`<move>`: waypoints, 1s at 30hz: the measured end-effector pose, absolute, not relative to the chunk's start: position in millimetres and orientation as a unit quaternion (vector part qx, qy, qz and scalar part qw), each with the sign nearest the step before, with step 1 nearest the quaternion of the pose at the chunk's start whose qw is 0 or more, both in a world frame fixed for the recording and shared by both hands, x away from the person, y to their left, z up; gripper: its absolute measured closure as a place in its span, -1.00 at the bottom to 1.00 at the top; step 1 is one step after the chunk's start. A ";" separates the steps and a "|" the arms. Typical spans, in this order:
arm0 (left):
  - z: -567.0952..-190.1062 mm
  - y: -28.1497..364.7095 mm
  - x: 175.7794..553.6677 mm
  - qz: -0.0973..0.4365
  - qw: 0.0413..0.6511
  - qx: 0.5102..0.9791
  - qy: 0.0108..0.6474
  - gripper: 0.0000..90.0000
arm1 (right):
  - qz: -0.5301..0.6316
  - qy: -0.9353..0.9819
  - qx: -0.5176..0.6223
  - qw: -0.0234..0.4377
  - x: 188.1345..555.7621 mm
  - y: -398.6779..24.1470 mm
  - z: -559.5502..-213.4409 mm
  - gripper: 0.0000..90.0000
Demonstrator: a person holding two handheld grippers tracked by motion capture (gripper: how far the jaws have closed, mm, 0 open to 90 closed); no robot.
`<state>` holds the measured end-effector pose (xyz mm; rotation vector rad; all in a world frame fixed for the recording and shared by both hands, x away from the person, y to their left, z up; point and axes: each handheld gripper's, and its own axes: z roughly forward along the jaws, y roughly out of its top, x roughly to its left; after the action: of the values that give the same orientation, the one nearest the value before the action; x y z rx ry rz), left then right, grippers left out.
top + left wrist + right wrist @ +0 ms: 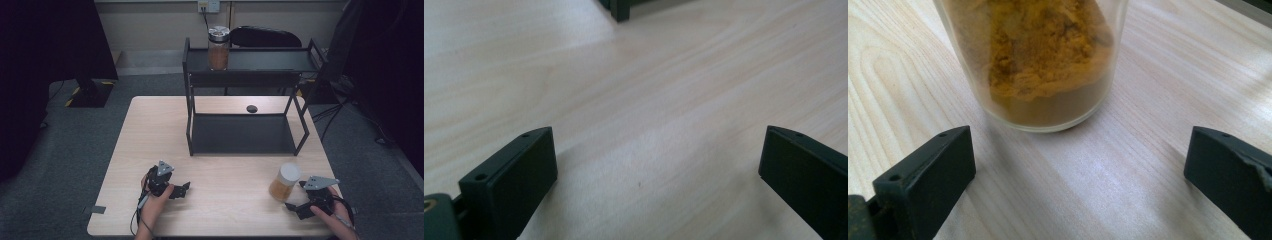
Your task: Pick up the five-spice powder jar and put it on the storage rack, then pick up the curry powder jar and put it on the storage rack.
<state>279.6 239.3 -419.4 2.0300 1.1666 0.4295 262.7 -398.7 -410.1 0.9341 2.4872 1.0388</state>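
From the high view, my left gripper [182, 189] rests low over the table [150, 130] near its close edge, my left hand [157, 200] wrapped around it, jaws apart and holding nothing. My right gripper [295, 197] sits near the close right corner in my right hand [332, 217], jaws also apart. A jar [285, 182] of orange-brown powder with a pale lid stands upright just ahead and to the left of that gripper, not touching it. Farther ahead of both grippers stands a black shelf [245, 135]; a second jar [218, 48] with a metal lid is on its top tier. A small dark disc [252, 108] lies on the table behind the shelf's lower tier.

In the left gripper view, my jaws stand wide open over bare wood, with a shelf leg [620, 9] far ahead.

In the right gripper view, my jaws are wide open and empty. The jar [1033, 60] stands just beyond them, centred between them, clear of both.
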 end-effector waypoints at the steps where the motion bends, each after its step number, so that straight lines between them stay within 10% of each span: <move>1: -418.9 237.7 278.8 0.171 0.367 0.795 0.452 -0.98 | 0.360 0.863 0.324 0.144 262.7 -398.7 -410.1 -1.00; 30: -417.3 230.7 277.2 0.186 0.348 0.804 0.444 -1.00 | 0.360 0.863 0.324 0.144 262.9 -398.5 -409.8 -1.00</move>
<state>277.2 230.7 -417.3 2.0858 1.1518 0.4829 262.9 -398.5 -409.8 0.9348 2.4886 1.0369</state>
